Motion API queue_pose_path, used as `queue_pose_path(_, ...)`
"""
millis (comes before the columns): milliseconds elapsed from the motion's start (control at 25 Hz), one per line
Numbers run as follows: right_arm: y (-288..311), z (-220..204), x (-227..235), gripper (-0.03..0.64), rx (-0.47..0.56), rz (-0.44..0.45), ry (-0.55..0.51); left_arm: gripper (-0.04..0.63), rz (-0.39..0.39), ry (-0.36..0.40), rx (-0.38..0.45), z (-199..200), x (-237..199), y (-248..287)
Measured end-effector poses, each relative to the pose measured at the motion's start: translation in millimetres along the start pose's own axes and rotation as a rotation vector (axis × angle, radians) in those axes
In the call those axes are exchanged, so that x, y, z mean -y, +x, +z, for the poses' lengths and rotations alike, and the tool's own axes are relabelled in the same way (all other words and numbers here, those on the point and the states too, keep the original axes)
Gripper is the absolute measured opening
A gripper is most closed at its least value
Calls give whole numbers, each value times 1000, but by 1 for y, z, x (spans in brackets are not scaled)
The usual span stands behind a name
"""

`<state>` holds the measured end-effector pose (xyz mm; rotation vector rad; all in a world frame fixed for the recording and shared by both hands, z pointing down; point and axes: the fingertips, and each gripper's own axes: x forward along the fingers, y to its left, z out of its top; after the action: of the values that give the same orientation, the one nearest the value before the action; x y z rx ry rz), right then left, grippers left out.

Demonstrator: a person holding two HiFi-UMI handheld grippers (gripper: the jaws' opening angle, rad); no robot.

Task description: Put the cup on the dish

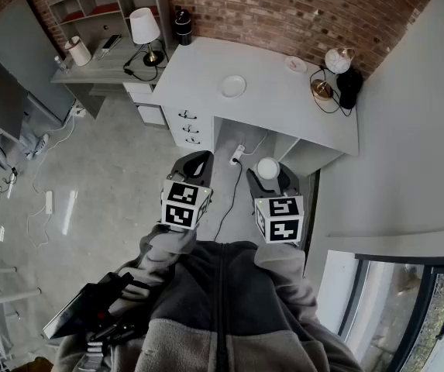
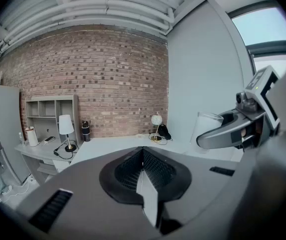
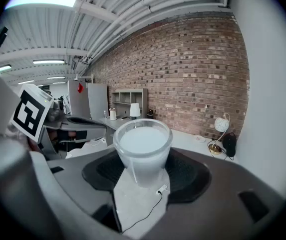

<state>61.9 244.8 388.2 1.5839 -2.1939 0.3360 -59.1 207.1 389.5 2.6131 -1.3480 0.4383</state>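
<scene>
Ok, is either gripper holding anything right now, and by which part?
The right gripper holds the cup, its jaws pressed on the cup's lower sides with the rim clear above them. The left gripper is shut and empty.

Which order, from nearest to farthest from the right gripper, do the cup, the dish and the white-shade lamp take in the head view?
1. cup: held in the fingers of the right gripper.
2. dish: ahead, near the middle of the white desk.
3. white-shade lamp: farther back, at the left, on the grey desk.
</scene>
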Motion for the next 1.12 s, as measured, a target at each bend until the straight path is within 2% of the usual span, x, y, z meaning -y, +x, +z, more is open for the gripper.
queue_pose_path(600,-11,-10,-1,259,-10,26,-7,6,1,-1,-6,-4,15,-5)
queue_pose_path(1120,-42,-53,4,259,-39,66,-5,5,15,-25,-36,-31,54,-7)
